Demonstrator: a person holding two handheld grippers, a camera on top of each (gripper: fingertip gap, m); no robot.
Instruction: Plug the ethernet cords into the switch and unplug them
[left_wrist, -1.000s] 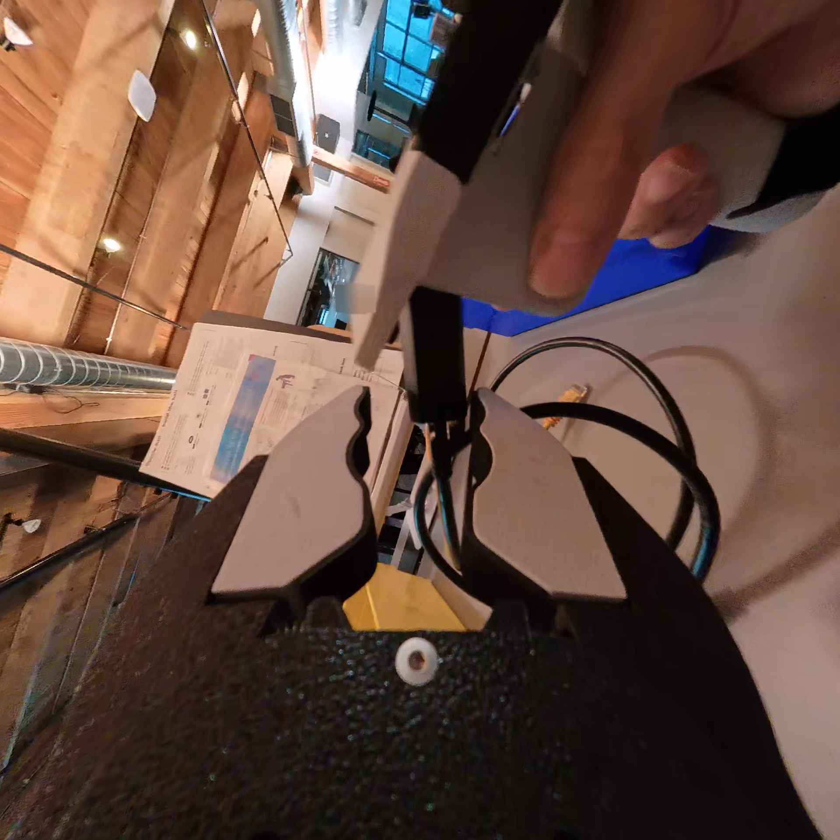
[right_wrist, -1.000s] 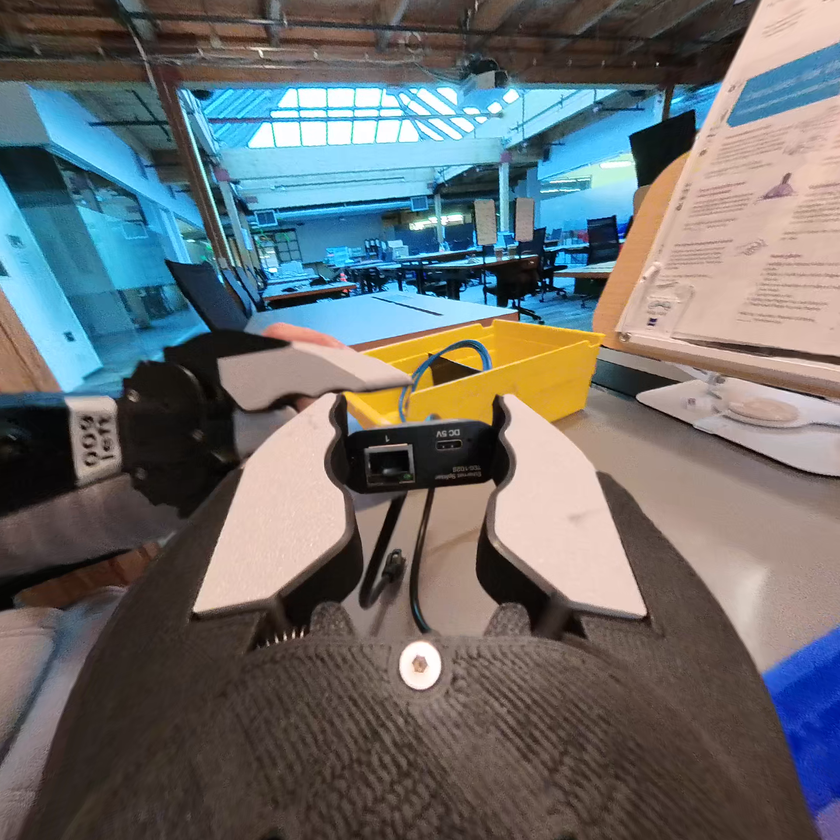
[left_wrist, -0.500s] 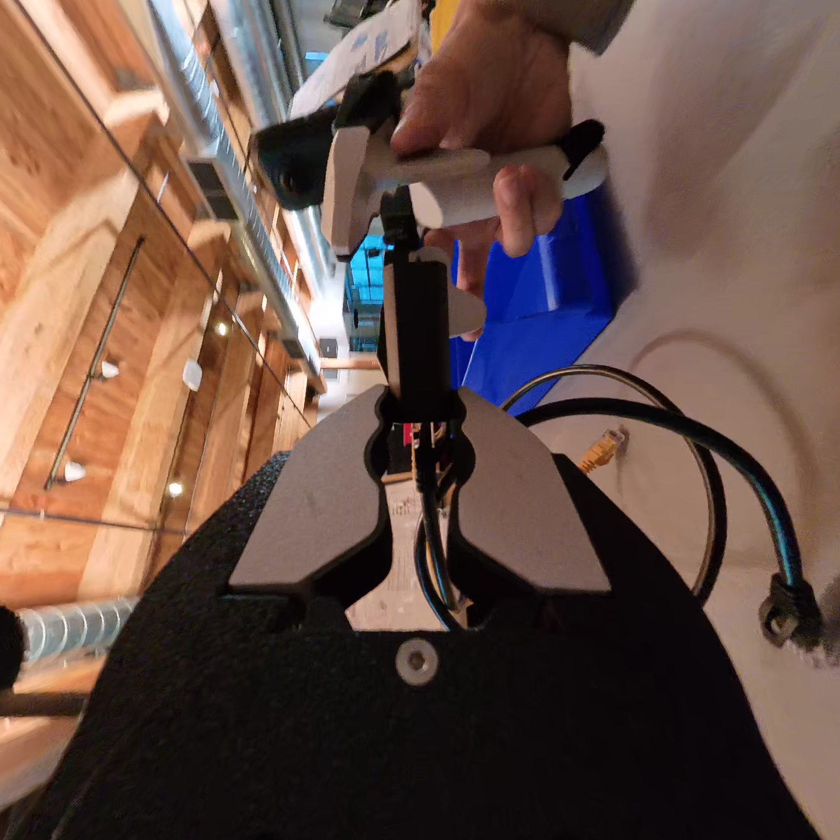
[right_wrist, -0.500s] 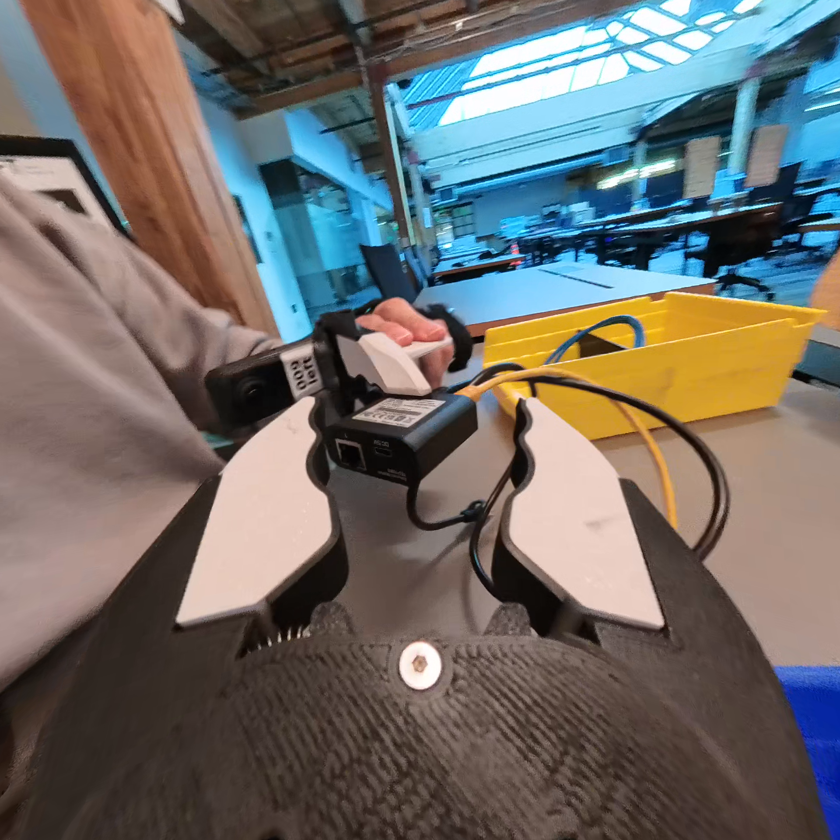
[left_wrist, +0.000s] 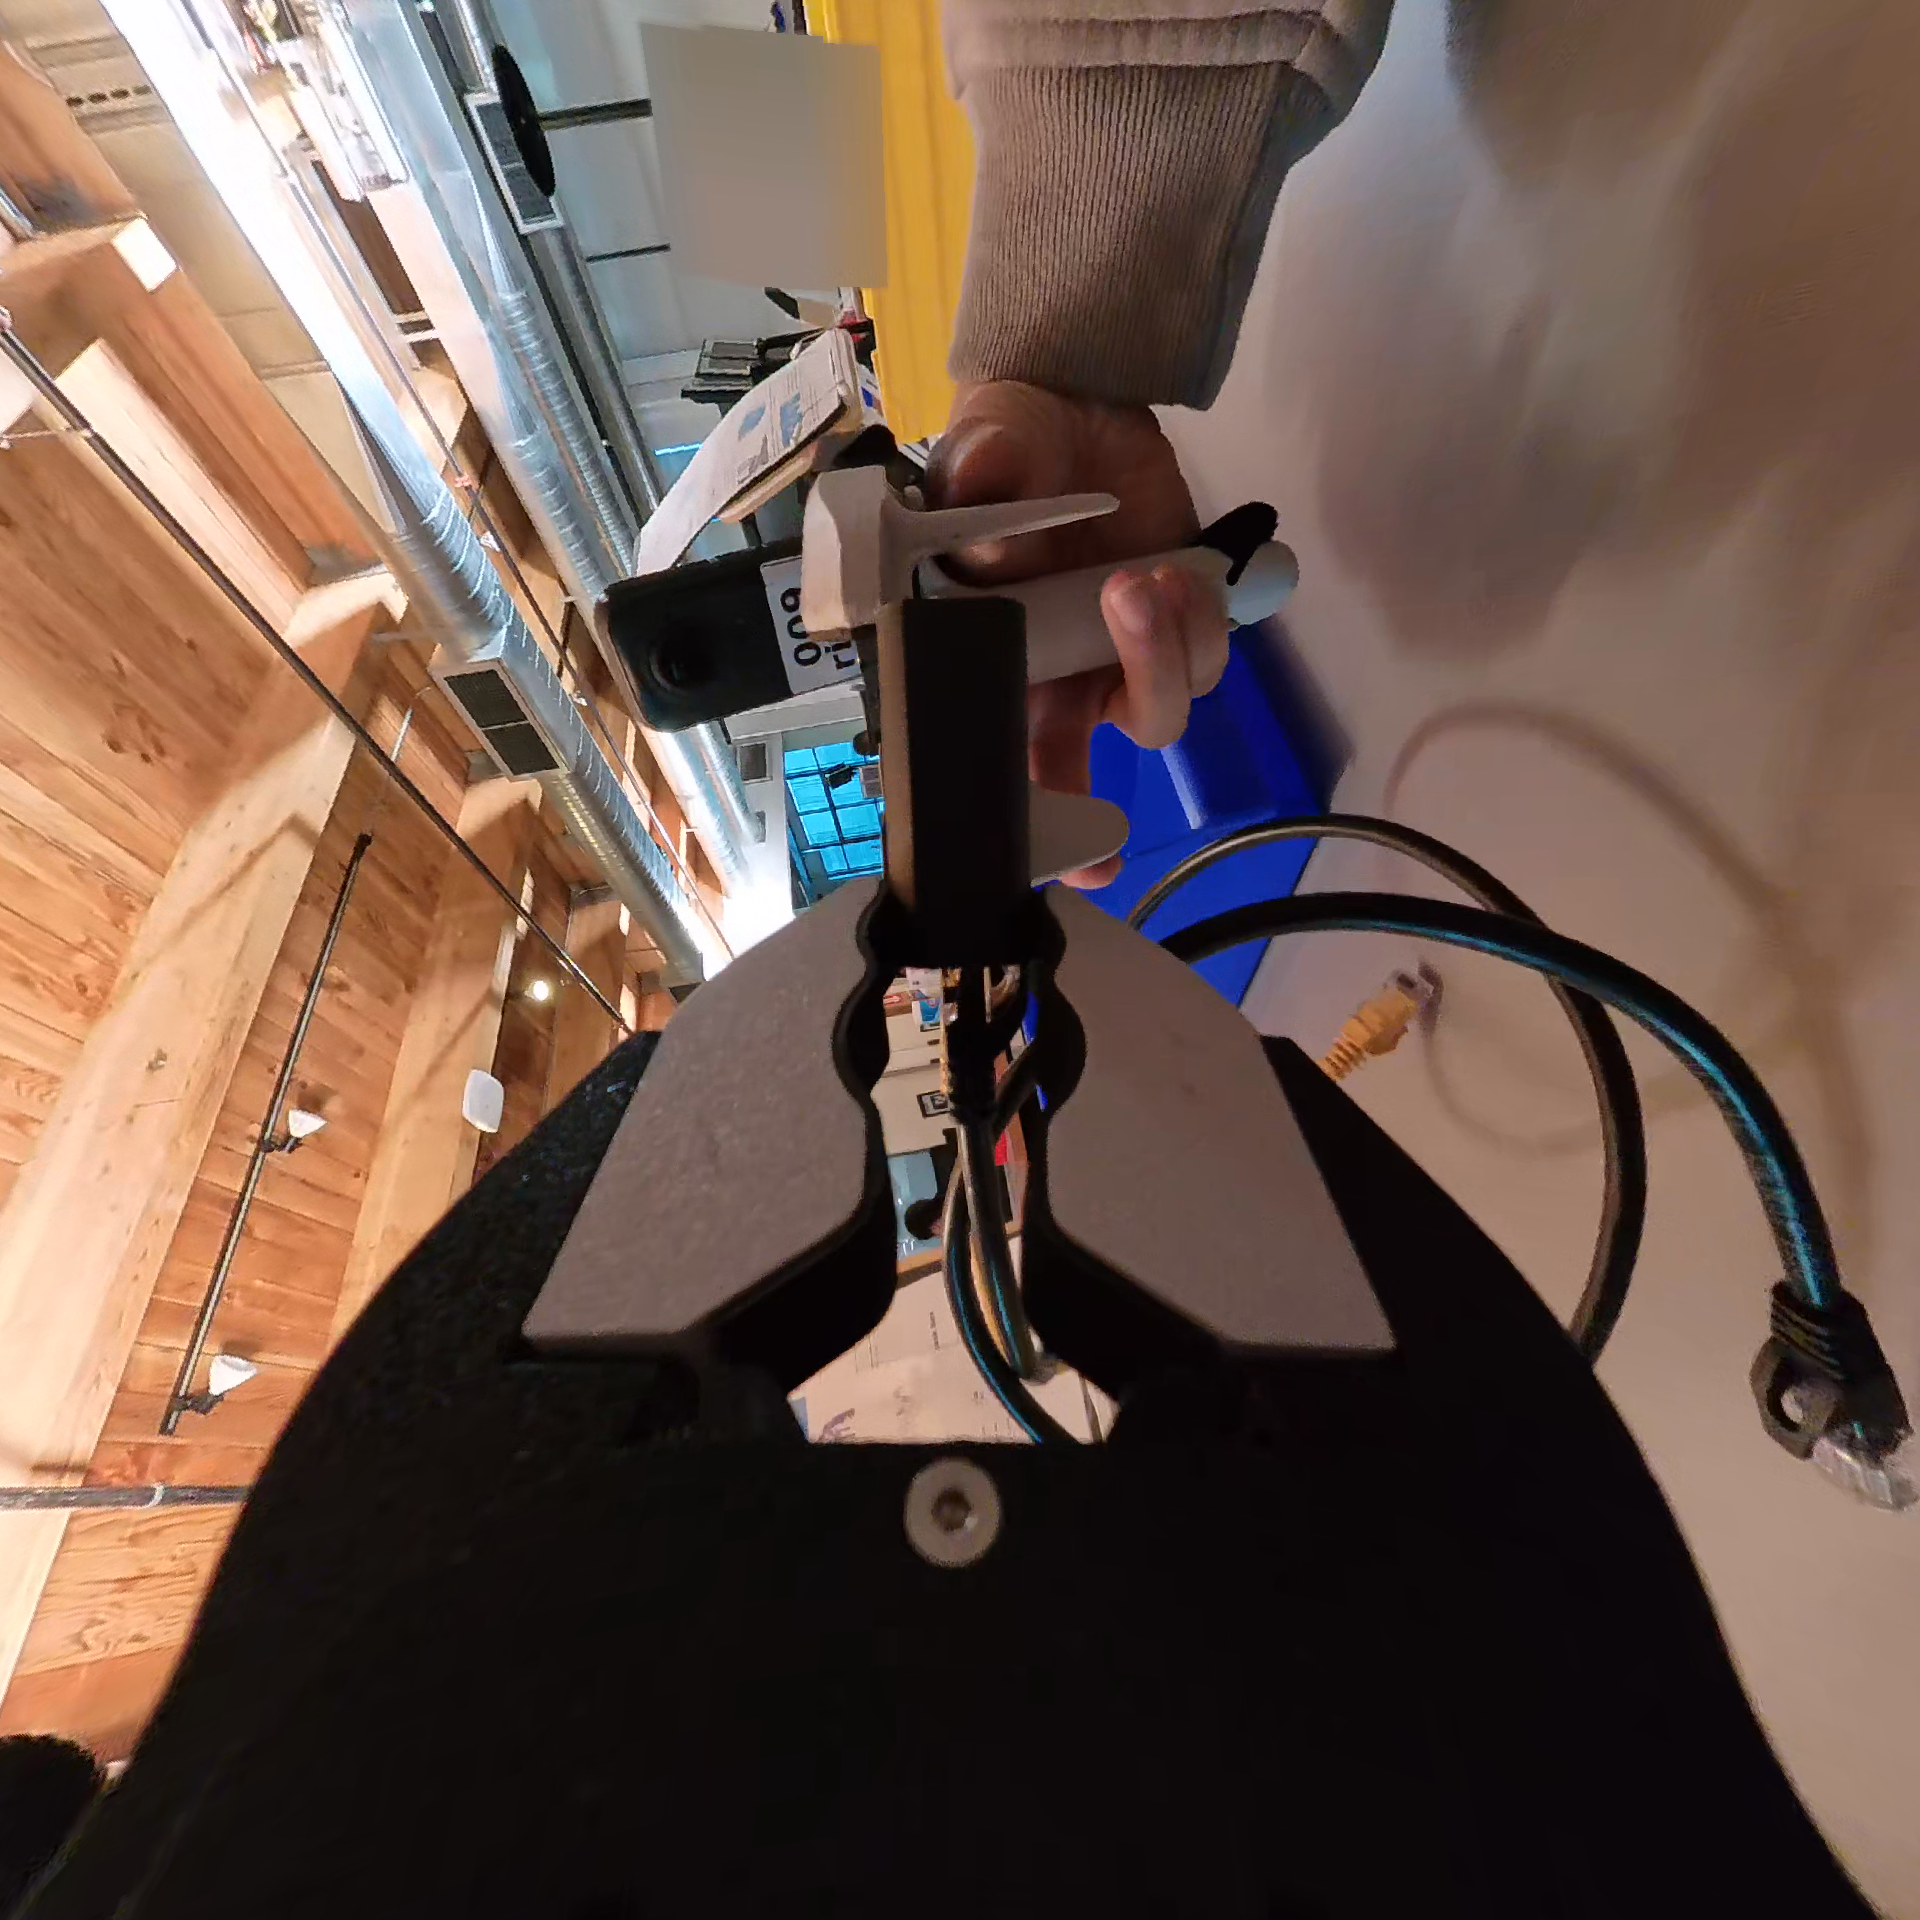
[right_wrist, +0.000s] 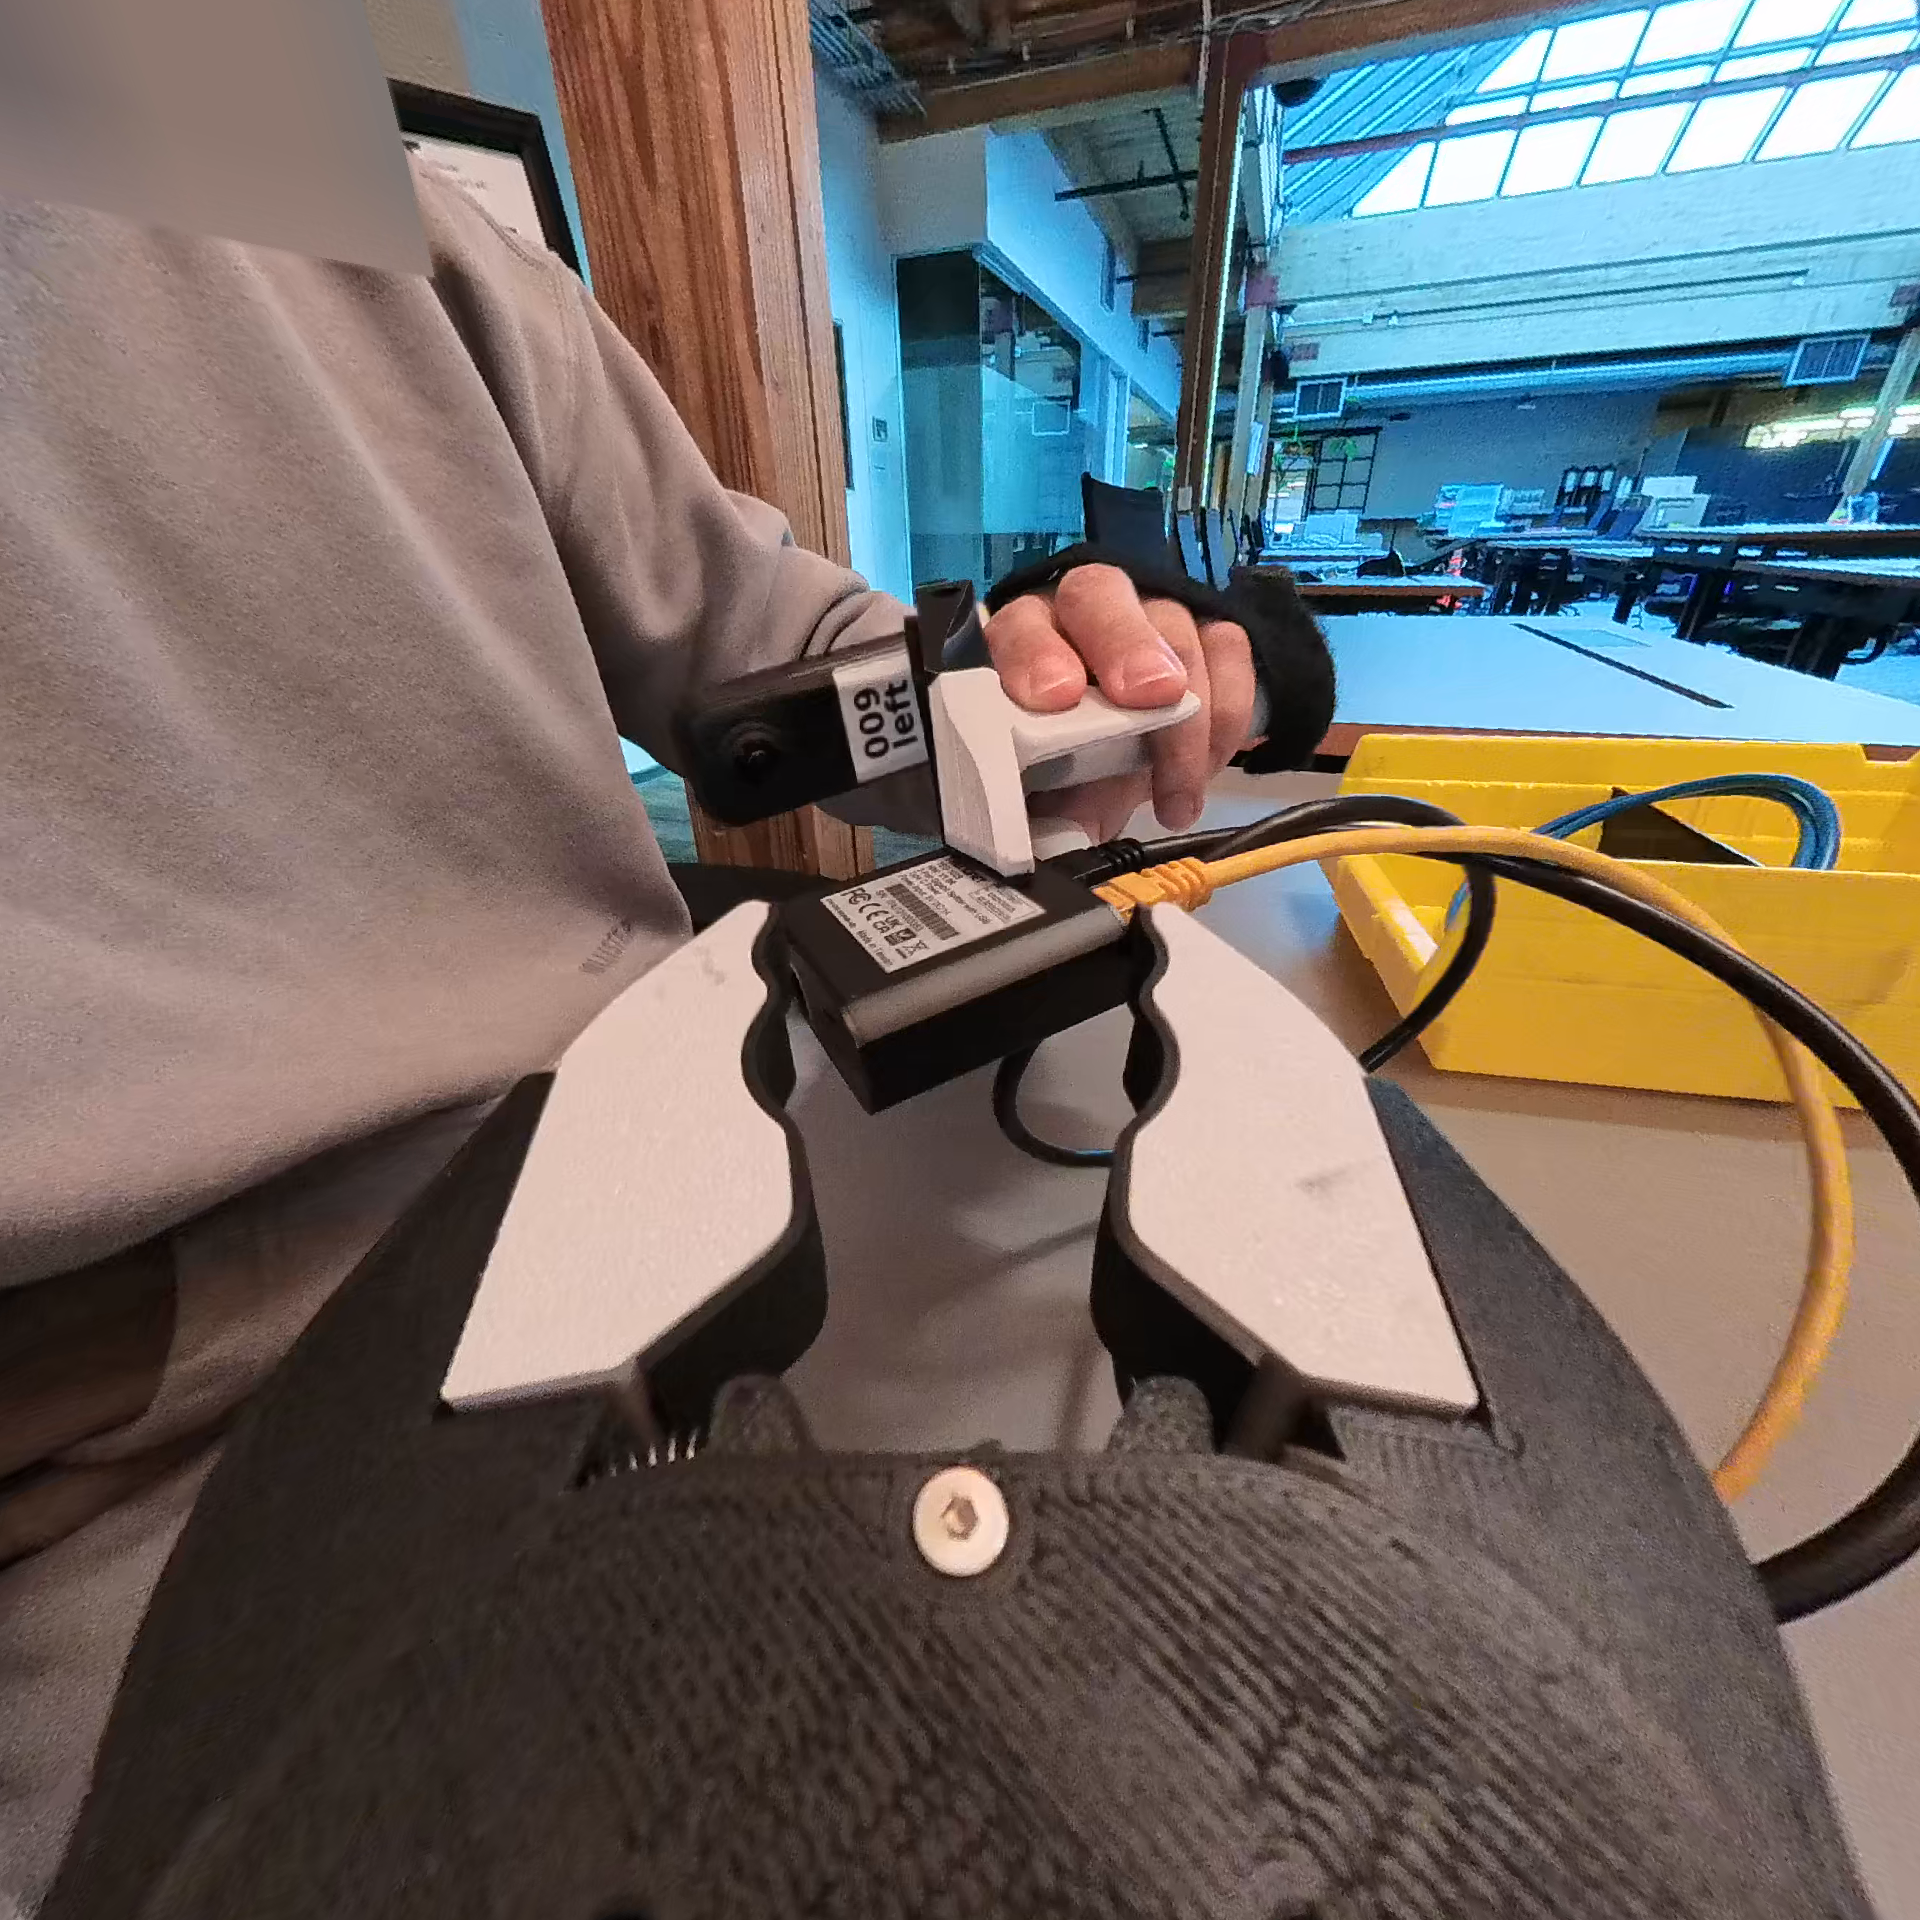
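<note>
Yellow cord (right_wrist: 1813, 1226) and black cord (right_wrist: 1704, 956) loop across the table (right_wrist: 1621, 1226) before the yellow bin (right_wrist: 1558, 997), crowding that side.

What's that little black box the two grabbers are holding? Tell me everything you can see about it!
The switch is a small black box that looks like plastic, with a white sticker on top. It is held tilted above the grey table. The right gripper clamps its sides and the left gripper pinches one end. A yellow cord and a black cord are plugged into its far end.
</note>
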